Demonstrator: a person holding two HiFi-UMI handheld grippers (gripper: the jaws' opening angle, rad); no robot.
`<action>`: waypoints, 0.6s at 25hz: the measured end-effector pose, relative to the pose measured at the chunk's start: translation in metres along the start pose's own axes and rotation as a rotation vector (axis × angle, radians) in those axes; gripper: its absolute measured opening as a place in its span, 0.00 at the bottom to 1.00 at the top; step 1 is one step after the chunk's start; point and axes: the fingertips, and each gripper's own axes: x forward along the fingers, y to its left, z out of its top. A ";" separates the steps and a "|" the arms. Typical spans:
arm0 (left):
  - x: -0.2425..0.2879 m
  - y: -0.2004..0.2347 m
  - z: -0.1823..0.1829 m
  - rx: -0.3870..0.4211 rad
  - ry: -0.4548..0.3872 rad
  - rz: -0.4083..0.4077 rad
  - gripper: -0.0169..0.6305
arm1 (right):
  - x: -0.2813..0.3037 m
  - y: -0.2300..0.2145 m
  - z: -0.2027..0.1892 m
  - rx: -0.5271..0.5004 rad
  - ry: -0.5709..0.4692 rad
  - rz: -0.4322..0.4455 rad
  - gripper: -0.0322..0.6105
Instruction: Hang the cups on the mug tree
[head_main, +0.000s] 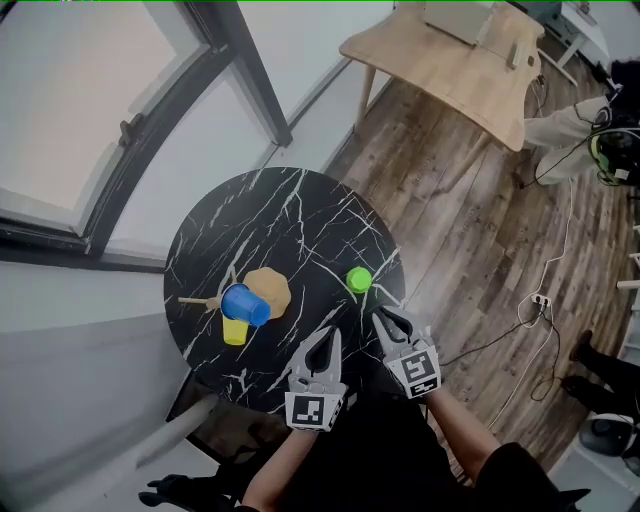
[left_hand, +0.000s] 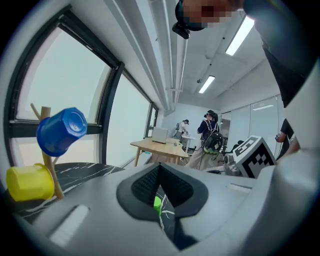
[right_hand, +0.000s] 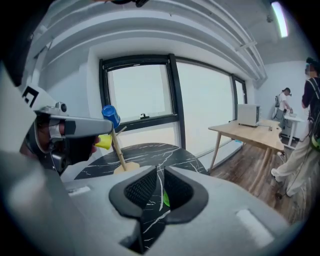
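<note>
**Item: green cup (head_main: 359, 280), last of three, not yet hung**

Hazards:
- The right gripper (head_main: 384, 322) sits just short of the cup. Its jaws are parted only by a narrow slit with nothing between them, which is likely too tight to pass over the cup's wall. Advancing like this would shove the cup instead of gripping it.
- The cup stands close to the right-hand rim of the round table (head_main: 290, 215), so a shove could send it over the edge onto the wooden floor.
- It looks like light plastic, so a pinch on the rim alone may let it swing or slip on the way across.
- The mug tree (head_main: 268, 290) already carries the blue cup (head_main: 245, 305) and the yellow cup (head_main: 234, 330), both on its left side. A knock while hooking the third could rock the slim post or dislodge either one.
- The left gripper (head_main: 328, 340) is fully closed and empty. It is near the table's front edge and well apart from the tree, so nothing steadies the base.

Appearance:
- Small, round and bright green, standing alone on black marble with white veins.
- From above it shows only a circular top — no handle can be made out, nor whether it stands mouth up.
- In the right gripper view only a green sliver of it shows through the jaw gap.
</note>
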 end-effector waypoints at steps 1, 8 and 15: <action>0.003 0.002 -0.002 -0.005 -0.001 0.008 0.02 | 0.005 -0.001 -0.005 -0.006 0.013 0.008 0.13; 0.024 0.010 -0.008 -0.023 0.009 0.043 0.02 | 0.039 -0.009 -0.040 -0.076 0.089 0.039 0.24; 0.034 0.008 -0.019 -0.046 0.026 0.065 0.02 | 0.069 -0.022 -0.079 -0.111 0.175 0.037 0.33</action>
